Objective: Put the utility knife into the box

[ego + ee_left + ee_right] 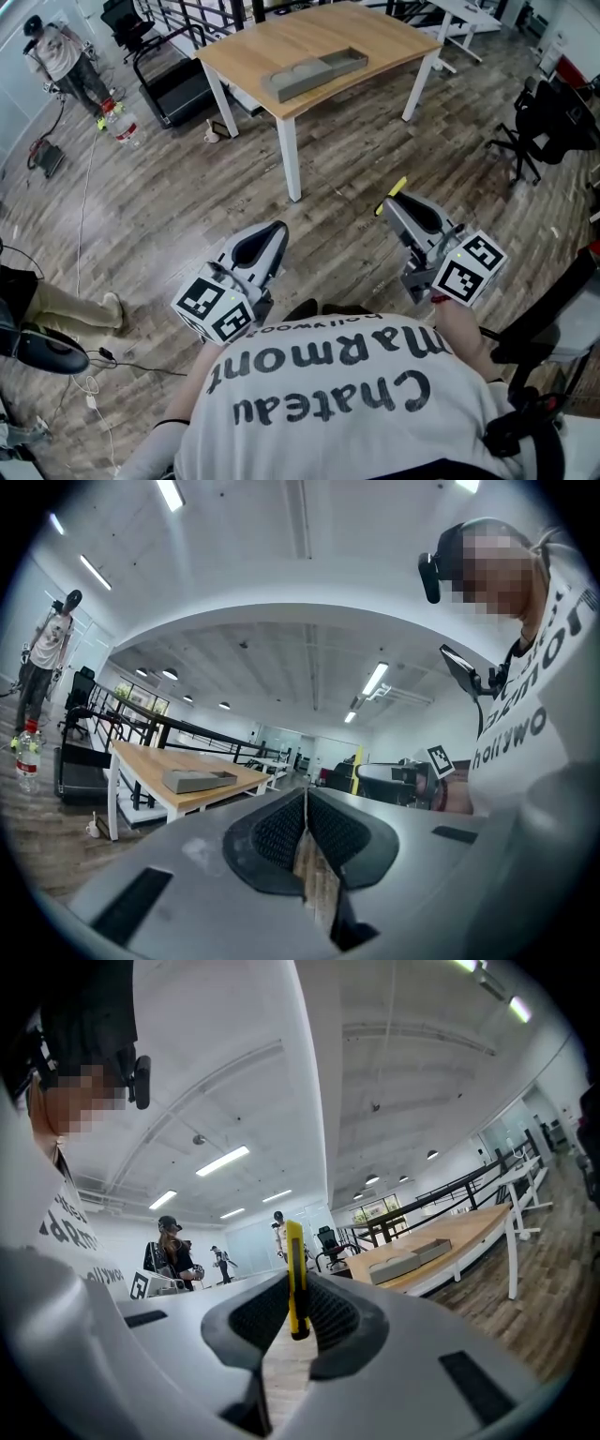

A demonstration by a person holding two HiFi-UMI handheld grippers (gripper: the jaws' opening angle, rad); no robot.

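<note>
A grey open box (pixel 314 73) lies on a light wooden table (pixel 375 37) a few steps ahead. It also shows in the left gripper view, box (pixel 199 780), and in the right gripper view, box (pixel 412 1260). My right gripper (pixel 396 208) is shut on a yellow utility knife (pixel 392 194), held at waist height over the floor. The knife (pixel 295 1279) stands upright between the pads, its end sticking out past them. My left gripper (pixel 270 239) hangs beside it, and its pads (pixel 281 832) meet with nothing between them.
The floor is wood planks. A treadmill (pixel 173 84) and water bottles (pixel 122 127) stand left of the table, near a person (pixel 66 56). A black office chair (pixel 548 127) is at the right, and a white desk (pixel 464 19) behind. Other people (pixel 169 1251) stand far off.
</note>
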